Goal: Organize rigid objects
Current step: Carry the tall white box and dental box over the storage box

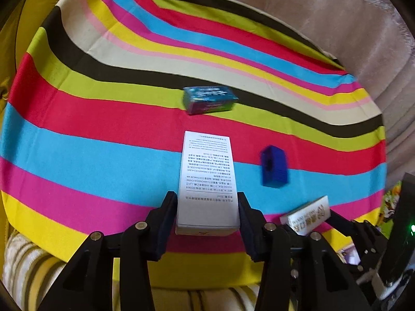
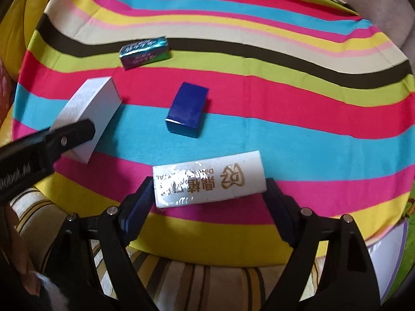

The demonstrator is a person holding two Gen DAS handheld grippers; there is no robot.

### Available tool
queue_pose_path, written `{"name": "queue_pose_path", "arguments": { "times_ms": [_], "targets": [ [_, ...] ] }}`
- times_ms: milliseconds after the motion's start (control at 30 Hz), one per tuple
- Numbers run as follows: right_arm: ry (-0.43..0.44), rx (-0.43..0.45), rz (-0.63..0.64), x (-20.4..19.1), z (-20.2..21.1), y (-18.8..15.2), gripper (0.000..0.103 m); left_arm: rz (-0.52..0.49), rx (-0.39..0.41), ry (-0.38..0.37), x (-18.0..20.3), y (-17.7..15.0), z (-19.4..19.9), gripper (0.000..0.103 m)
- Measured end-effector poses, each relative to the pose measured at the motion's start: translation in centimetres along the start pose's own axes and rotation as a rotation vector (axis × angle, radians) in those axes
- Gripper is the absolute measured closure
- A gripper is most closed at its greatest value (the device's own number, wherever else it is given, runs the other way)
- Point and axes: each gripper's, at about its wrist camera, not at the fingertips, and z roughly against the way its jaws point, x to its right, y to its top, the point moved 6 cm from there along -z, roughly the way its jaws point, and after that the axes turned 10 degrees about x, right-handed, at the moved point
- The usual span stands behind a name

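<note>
Left gripper (image 1: 207, 207): clamped across the near end of the white printed box (image 1: 206, 178), pads pressed on both long sides; box points away toward 12 o'clock in the left wrist view.
White printed box, from the right: seen at 9 o'clock in the right wrist view (image 2: 89, 108), tilted, near end under the black finger of the left gripper (image 2: 75, 132).
Right gripper (image 2: 208, 194): jaws set wide, one at each short end of the white gold-lettered box (image 2: 208, 181); left pad touching its end, right pad at or just beside the other end, contact there hard to tell.
White gold-lettered box, from the left: at 4 o'clock in the left wrist view (image 1: 307, 215), partly hidden by gripper linkage.
Dark blue box (image 2: 188, 108): lying on the cyan stripe, at 12 o'clock from the right gripper, apart from it; at 2 o'clock from the left gripper (image 1: 273, 167), blurred there.
Teal foil packet (image 1: 208, 99): farther off at 12 o'clock beyond the white printed box, on the green and red stripes; at 11 o'clock in the right wrist view (image 2: 144, 51).
Striped cloth (image 1: 77, 134): under every item, bands of red, cyan, magenta, yellow, green, cream and black.
Surroundings: beige plush cushion (image 1: 337, 20) past the far edge; yellow-and-cream striped fabric (image 2: 186, 274) at 6 o'clock.
In the way: dark blue box alone between the two held boxes and the teal foil packet.
</note>
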Motion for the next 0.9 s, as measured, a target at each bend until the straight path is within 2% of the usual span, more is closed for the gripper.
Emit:
{"name": "queue_pose_path", "arguments": {
  "times_ms": [167, 333, 700, 900],
  "targets": [
    [-0.027, 0.042, -0.045, 1.3, 2.8, -0.3, 0.018, -0.041, 0.02, -0.045, 2.4, -0.3, 2.0, 0.057],
    [-0.048, 0.054, -0.112, 4.1, 3.1, -0.5, 0.018, -0.1, 0.024, -0.093, 5.6, -1.2, 3.2, 0.057],
    [-0.107, 0.065, -0.218, 9.9, 5.6, -3.1, 0.018, -0.187, -0.007, -0.206, 11.4, -4.0, 4.7, 0.057],
    [-0.135, 0.069, -0.282, 13.3, 7.2, -4.7, 0.018, -0.215, -0.032, -0.24, 13.5, -5.1, 4.6, 0.057]
  ]
}}
